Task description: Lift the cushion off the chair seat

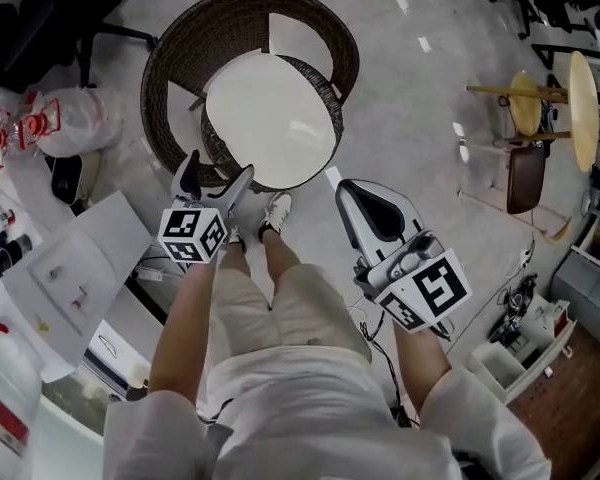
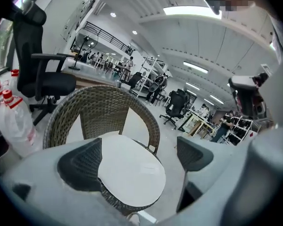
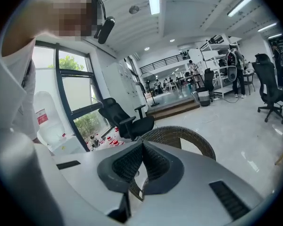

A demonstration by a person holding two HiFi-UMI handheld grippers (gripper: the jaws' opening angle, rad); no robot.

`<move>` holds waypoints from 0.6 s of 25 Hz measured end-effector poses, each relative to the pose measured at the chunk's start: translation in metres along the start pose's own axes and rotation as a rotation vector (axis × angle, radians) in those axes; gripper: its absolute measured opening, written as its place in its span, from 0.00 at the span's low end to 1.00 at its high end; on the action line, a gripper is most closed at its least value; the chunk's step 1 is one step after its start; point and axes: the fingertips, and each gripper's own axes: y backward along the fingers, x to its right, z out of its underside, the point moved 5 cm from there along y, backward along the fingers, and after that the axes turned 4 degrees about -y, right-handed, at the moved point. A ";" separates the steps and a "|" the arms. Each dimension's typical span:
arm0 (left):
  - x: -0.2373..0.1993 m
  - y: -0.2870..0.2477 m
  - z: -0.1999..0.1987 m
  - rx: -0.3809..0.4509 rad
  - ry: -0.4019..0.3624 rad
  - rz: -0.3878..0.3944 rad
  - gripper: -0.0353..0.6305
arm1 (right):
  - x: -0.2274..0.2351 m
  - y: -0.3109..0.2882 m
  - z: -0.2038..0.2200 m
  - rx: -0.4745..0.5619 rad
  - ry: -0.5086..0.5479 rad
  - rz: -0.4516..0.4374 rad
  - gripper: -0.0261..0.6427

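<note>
The task has not started. The white round cushion (image 1: 270, 118) lies flat on the seat of the wicker chair (image 1: 180, 43), untouched. The left gripper (image 1: 218, 173) hangs just short of the seat's front edge, its jaws spread apart with nothing between them. The right gripper (image 1: 352, 196) is off the seat's front right edge, jaws pressed together and empty. Reaching, gripping and lifting all remain.

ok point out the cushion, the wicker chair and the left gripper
cushion (image 1: 270, 118), head view, middle of top
wicker chair (image 1: 220, 18), head view, woven backrest
left gripper (image 1: 220, 166), head view, midway between its fingertips
</note>
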 end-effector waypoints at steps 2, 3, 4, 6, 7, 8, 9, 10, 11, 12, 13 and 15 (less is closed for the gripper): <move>-0.007 -0.015 0.021 -0.026 0.021 -0.012 0.79 | 0.007 -0.005 0.012 -0.016 0.001 -0.003 0.04; -0.011 -0.023 0.031 -0.040 0.028 -0.017 0.79 | 0.011 -0.008 0.018 -0.024 0.002 -0.002 0.04; -0.013 -0.030 0.040 -0.056 0.033 -0.021 0.79 | 0.015 -0.010 0.023 -0.031 0.004 -0.001 0.04; -0.016 -0.044 0.058 -0.089 0.047 -0.030 0.79 | 0.022 -0.012 0.032 -0.043 0.007 0.002 0.04; -0.017 -0.050 0.065 -0.101 0.058 -0.036 0.79 | 0.025 -0.014 0.036 -0.048 0.007 0.002 0.04; -0.017 -0.056 0.072 -0.111 0.071 -0.044 0.79 | 0.028 -0.014 0.040 -0.052 0.006 0.003 0.04; -0.019 -0.062 0.079 -0.120 0.083 -0.053 0.79 | 0.030 -0.015 0.044 -0.056 0.003 0.003 0.04; -0.020 -0.067 0.086 -0.130 0.096 -0.064 0.79 | 0.033 -0.016 0.048 -0.060 0.001 0.004 0.04; -0.022 -0.073 0.093 -0.142 0.109 -0.075 0.79 | 0.034 -0.017 0.051 -0.063 -0.002 0.004 0.04; -0.025 -0.078 0.100 -0.155 0.123 -0.086 0.79 | 0.036 -0.018 0.055 -0.066 -0.005 0.005 0.04; -0.028 -0.083 0.107 -0.169 0.134 -0.097 0.79 | 0.037 -0.019 0.058 -0.069 -0.006 0.005 0.04; -0.034 -0.094 0.120 -0.202 0.147 -0.118 0.79 | 0.040 -0.022 0.062 -0.077 -0.005 0.005 0.04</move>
